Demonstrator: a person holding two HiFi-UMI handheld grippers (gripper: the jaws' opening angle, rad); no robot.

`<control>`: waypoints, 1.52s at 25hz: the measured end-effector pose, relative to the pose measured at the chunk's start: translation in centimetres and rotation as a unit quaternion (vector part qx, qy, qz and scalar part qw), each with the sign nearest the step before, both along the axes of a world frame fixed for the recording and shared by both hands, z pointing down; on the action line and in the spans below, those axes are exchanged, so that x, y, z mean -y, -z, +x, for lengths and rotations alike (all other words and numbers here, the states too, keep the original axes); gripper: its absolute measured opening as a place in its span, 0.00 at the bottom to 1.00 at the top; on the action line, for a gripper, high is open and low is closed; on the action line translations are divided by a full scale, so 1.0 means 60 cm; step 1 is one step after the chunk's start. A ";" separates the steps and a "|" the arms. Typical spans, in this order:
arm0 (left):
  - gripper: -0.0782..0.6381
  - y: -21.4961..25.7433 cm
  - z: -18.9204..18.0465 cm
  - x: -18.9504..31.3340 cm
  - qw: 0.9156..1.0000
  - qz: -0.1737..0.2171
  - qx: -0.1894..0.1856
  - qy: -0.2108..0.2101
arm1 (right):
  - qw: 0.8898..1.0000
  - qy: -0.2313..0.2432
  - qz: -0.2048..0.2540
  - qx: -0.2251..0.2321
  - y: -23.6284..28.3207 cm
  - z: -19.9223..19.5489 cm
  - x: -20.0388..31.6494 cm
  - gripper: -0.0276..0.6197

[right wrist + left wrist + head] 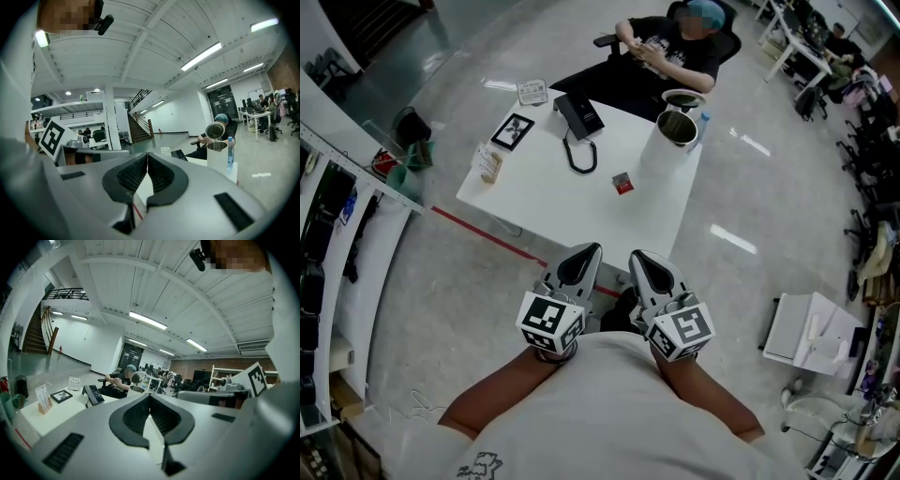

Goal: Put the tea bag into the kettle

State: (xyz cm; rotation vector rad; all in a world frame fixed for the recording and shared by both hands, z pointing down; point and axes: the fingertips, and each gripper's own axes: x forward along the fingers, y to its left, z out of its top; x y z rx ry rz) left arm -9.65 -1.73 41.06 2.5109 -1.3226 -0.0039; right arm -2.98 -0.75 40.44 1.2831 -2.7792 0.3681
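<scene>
Nearest, left gripper [589,251] and right gripper [641,258] side by side, jaws pressed together on nothing, short of the table [567,211], presumably pre-reach; tea bag [622,183] flat mid-table, near the kettle [676,134], lid up to receive it.

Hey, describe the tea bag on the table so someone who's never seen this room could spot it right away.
Find the white table standing on the grey floor. Near its middle, between the black desk phone and the open-lidded kettle, lies the tea bag. It is the only small red square packet there, flat on bare tabletop and touching nothing else.
</scene>
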 end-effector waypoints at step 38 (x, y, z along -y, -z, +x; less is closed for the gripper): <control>0.12 -0.168 0.079 0.355 0.993 -0.111 0.023 0.035 | 0.987 0.066 -0.144 -0.013 -0.165 0.086 0.355 0.06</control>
